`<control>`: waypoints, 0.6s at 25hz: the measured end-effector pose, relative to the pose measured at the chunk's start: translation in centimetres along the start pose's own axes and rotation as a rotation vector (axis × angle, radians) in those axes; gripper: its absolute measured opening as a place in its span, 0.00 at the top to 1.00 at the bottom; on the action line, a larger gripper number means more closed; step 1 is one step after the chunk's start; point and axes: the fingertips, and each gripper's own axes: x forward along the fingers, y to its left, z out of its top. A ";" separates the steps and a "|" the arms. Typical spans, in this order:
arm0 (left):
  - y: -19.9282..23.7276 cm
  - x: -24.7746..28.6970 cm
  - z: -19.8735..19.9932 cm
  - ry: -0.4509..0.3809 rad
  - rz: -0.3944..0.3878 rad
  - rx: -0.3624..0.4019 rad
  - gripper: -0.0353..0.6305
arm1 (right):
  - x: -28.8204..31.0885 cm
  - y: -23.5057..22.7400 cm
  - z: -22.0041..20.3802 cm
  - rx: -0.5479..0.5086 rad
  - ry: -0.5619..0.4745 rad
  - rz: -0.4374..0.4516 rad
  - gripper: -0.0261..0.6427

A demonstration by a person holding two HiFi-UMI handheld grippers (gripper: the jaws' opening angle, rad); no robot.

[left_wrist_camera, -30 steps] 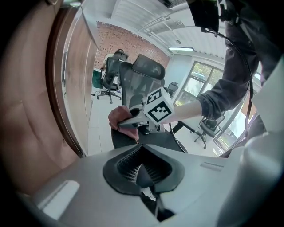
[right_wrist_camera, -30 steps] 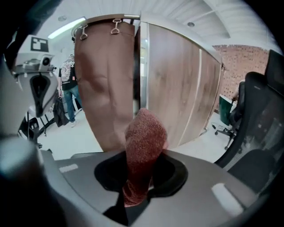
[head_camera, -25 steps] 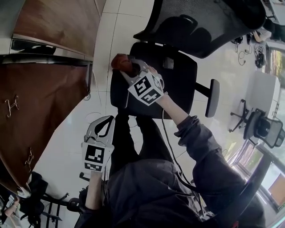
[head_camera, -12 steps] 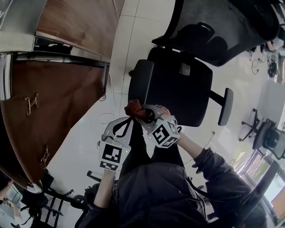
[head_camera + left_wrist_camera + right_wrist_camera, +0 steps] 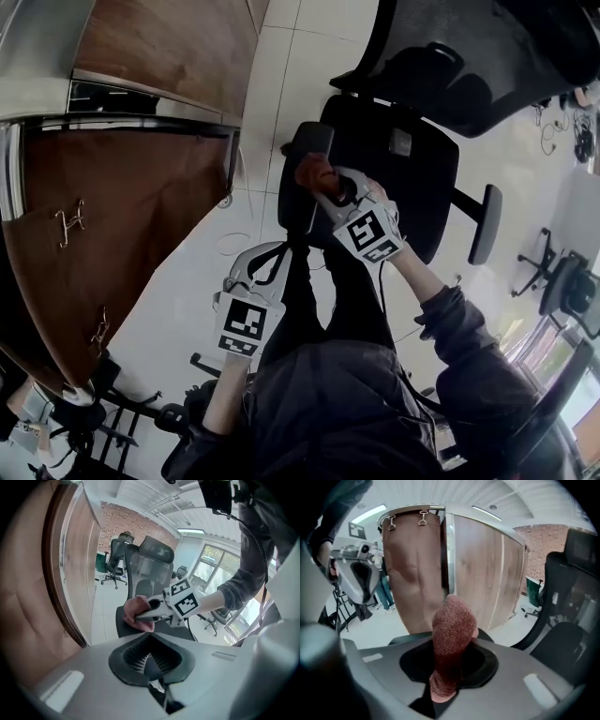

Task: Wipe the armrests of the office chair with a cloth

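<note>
right claw pinches the cloth, pressed on the armrest under its tips; wiping looks under way. next: drag along the pad, keeping pressure. left claw hangs back, jaws together, empty.

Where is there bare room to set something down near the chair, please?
The chair seat is largely bare between its armrests, and tiled floor is open between cabinet and chair. It's crowded at the cabinet-side armrest, where the right gripper holds the cloth.
</note>
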 end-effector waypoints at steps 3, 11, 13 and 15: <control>0.1 0.0 -0.1 0.008 0.001 0.000 0.92 | -0.2 -4.5 -0.7 0.052 0.018 -0.089 0.83; 0.5 0.8 0.4 0.023 -0.015 0.001 0.92 | -0.6 -3.9 -7.1 0.228 0.105 -0.129 0.83; 0.7 0.9 0.6 0.028 -0.017 0.003 0.92 | 0.6 -3.1 -8.5 0.275 0.117 -0.117 0.83; 0.9 1.1 0.6 0.035 -0.021 0.007 0.92 | 2.1 -2.8 -9.6 0.322 0.120 -0.104 0.83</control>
